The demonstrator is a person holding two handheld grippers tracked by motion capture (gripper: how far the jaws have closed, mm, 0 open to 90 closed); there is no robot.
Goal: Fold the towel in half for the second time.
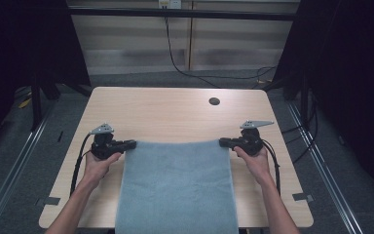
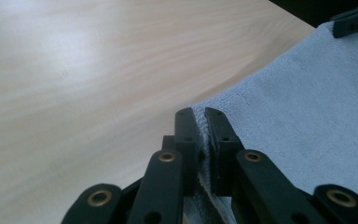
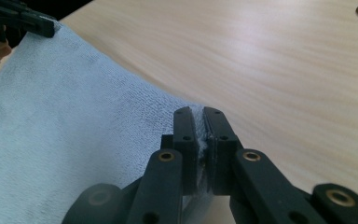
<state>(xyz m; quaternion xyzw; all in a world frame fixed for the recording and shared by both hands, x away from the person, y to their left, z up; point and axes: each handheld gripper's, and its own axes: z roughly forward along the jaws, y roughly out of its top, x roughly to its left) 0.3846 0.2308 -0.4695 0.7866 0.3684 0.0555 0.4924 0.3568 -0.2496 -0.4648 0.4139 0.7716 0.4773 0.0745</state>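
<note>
- Left gripper [image 1: 129,144] and right gripper [image 1: 225,142] each pinch a far corner of the grey-blue towel [image 1: 177,187].
- Risk: thin bite; a corner may slip.
- Risk: uneven pull toward 12 o'clock skews it on the table [image 1: 175,109].

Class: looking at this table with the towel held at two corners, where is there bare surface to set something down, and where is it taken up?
Bare table: the far half beyond the towel, up to the round hole. Narrow strips flank the towel, crowded by the left gripper and right gripper, each shut on a far corner.
</note>
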